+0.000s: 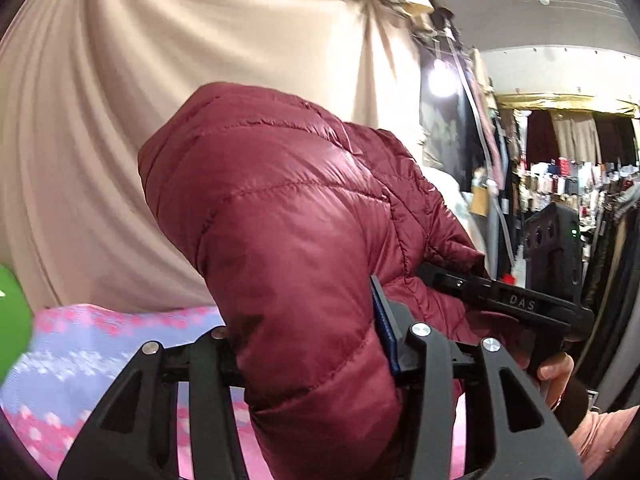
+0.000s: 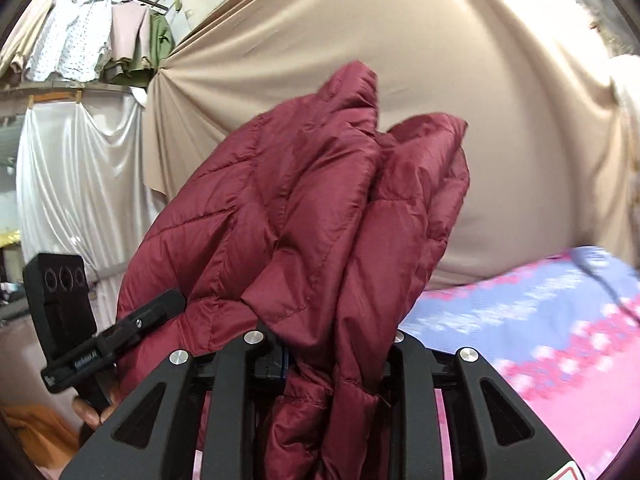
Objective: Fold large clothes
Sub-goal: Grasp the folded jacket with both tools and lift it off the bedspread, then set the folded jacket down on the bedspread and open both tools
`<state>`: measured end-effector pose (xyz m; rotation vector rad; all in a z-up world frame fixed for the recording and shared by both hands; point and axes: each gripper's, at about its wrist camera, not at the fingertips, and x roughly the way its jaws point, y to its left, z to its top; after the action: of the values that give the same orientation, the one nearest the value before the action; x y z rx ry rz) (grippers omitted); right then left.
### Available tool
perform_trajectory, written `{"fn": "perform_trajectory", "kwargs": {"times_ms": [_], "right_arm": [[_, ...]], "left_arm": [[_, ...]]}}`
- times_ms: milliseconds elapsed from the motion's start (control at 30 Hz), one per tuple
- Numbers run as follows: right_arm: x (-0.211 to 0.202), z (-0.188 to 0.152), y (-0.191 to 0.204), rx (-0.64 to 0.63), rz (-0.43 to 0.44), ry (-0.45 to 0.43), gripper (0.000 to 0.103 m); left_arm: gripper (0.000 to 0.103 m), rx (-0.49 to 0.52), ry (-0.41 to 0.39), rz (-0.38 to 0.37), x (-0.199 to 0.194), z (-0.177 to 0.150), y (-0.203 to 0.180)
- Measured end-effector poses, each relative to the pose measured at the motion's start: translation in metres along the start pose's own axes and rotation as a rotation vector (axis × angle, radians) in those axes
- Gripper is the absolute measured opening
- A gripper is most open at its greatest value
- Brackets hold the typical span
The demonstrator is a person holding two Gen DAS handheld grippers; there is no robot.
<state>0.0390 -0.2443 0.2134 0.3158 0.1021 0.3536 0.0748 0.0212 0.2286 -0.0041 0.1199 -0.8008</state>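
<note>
**Jaws of both grippers clamped on the red puffer jacket, held in the air**

The jaws of the left gripper [image 1: 316, 364] stand at a middling gap, pinching a thick bunch of the maroon quilted jacket [image 1: 288, 216]; the jaws of the right gripper [image 2: 328, 364] are set narrower, closed on a gathered fold of the same jacket. The jacket hangs bunched between the two, lifted clear above the bed with its pink and blue flowered cover [image 1: 100, 344], in front of a beige hanging cloth [image 1: 160, 80].

To do this step well, I judge the two grips should draw apart sideways so the padded cloth spreads flat instead of hanging as a lump, both kept at one height, then brought down onto the bed near its middle. The shell looks slick and puffy, so a shallow pinch could slip; a deep bite on a seam or hem would hold better.

The left wrist view shows the right gripper from outside, with the person's hand [image 1: 556, 376] on its handle, and shop racks of clothes [image 1: 568, 184] beyond. The right wrist view shows the left gripper from outside, a white satin drape [image 2: 80, 180], shirts on a rail [image 2: 92, 48], and more of the bed toward its far edge
</note>
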Motion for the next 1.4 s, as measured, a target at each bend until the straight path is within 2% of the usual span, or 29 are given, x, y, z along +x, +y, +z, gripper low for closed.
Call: {"fn": "perform_trajectory", "kwargs": {"times_ms": [133,200,367,567,633,700,767,833,900,1033,1100,1167,1233,1300,1400], "right_arm": [[0.073,-0.011,0.005,0.028,0.036,0.061,0.024],[0.115,-0.030,0.005,0.036,0.032,0.116,0.024],[0.212,-0.099,-0.014,0.089,-0.007,0.289,0.024],[0.267,-0.209,-0.053,0.178,-0.116,0.501,0.024],[0.267,-0.235,-0.065,0.188,-0.141,0.515,0.032],[0.263,-0.237,-0.079,0.280,-0.104,0.520,0.032],[0.263,-0.239,-0.082,0.260,-0.116,0.538,0.033],[0.263,-0.239,-0.082,0.262,-0.124,0.541,0.031],[0.258,-0.227,-0.066,0.256,-0.118,0.503,0.027],[0.258,-0.220,-0.059,0.202,-0.163,0.463,0.026],[0.268,-0.228,-0.073,0.234,-0.200,0.513,0.031],[0.269,-0.236,-0.088,0.297,-0.191,0.549,0.037],[0.265,-0.235,-0.096,0.337,-0.188,0.573,0.048],[0.250,-0.229,-0.096,0.329,-0.205,0.587,0.049],[0.217,-0.209,-0.082,0.228,-0.282,0.535,0.049]], "left_arm": [[0.045,-0.043,0.050,0.076,0.015,-0.020,0.065],[0.045,-0.066,0.082,0.106,0.025,-0.037,0.092],[0.045,-0.168,0.204,0.165,0.059,-0.116,0.174],[0.046,-0.316,0.452,0.196,0.105,-0.229,0.231],[0.053,-0.312,0.454,0.197,0.104,-0.249,0.230],[0.053,-0.354,0.456,0.180,0.101,-0.251,0.234],[0.054,-0.386,0.455,0.167,0.101,-0.251,0.239],[0.054,-0.373,0.457,0.173,0.102,-0.249,0.239],[0.052,-0.347,0.450,0.181,0.106,-0.242,0.232],[0.052,-0.308,0.434,0.169,0.114,-0.233,0.224],[0.056,-0.288,0.461,0.183,0.127,-0.240,0.223],[0.062,-0.295,0.500,0.195,0.133,-0.247,0.225],[0.067,-0.317,0.514,0.197,0.128,-0.246,0.226],[0.071,-0.297,0.514,0.244,0.112,-0.239,0.221],[0.075,-0.233,0.471,0.303,0.071,-0.222,0.206]]}}
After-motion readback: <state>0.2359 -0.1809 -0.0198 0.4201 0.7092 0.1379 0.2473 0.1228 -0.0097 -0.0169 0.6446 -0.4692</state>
